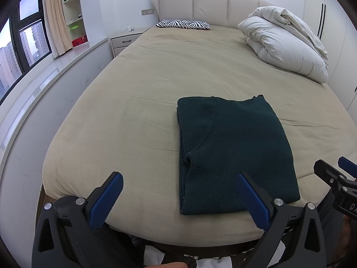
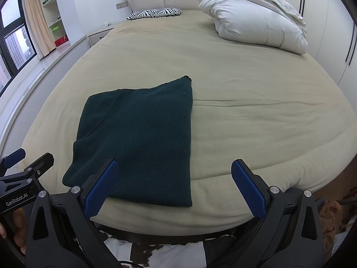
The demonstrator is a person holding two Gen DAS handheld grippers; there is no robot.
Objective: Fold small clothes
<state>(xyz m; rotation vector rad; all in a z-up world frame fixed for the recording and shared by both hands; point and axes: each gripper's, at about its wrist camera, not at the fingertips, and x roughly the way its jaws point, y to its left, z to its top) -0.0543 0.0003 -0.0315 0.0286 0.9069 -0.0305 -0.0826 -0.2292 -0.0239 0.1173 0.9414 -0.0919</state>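
One bed (image 1: 138,84) fills both views, its beige sheet bare except for one rolled white duvet (image 1: 287,47) at two o'clock, one zebra-print pillow (image 1: 183,24) at twelve, and one dark green sweater (image 1: 232,147) near the foot edge. The sweater lies folded into a rectangle, long axis running from six toward twelve o'clock. It sits at one o'clock of the left gripper (image 1: 178,198) and eleven o'clock of the right gripper (image 2: 175,187), roughly between them and touching neither. Both pairs of tongs are spread wide and hold nothing.
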